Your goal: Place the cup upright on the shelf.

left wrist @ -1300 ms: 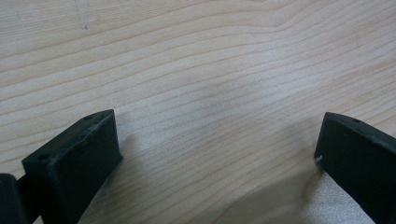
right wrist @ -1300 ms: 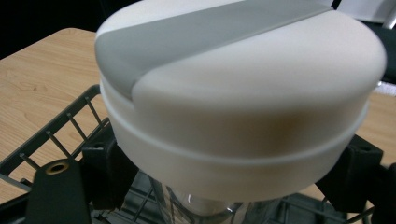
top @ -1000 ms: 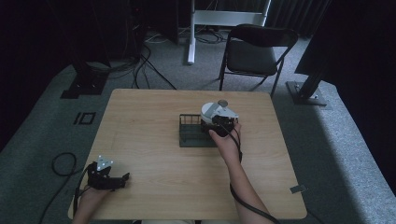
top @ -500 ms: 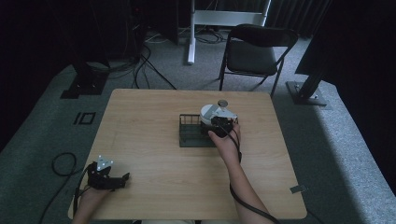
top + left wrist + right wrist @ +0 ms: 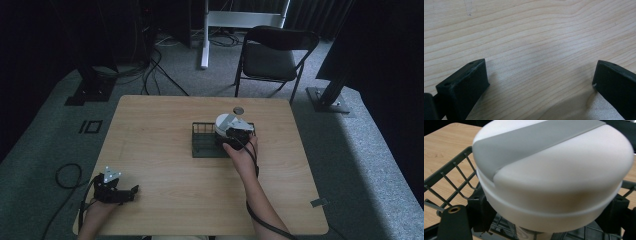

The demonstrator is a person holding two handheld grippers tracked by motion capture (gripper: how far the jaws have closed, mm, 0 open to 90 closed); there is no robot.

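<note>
A white round container with a grey band across its lid (image 5: 226, 121) (image 5: 554, 170) sits tilted over the right end of a black wire rack (image 5: 205, 142) (image 5: 449, 175) in the middle of the table. My right gripper (image 5: 235, 136) (image 5: 546, 215) is shut on the container, one black jaw on each side of its lower body. My left gripper (image 5: 131, 192) (image 5: 540, 75) rests on the bare wood near the table's front left corner, open, nothing between its jaws.
A small round grey disc (image 5: 238, 110) lies on the wooden table (image 5: 150, 130) just beyond the rack. A black folding chair (image 5: 272, 55) stands behind the far edge. Cables and stand bases lie on the floor around.
The right gripper and the white container have edged slightly left over the rack. The left gripper has stayed where it was.
</note>
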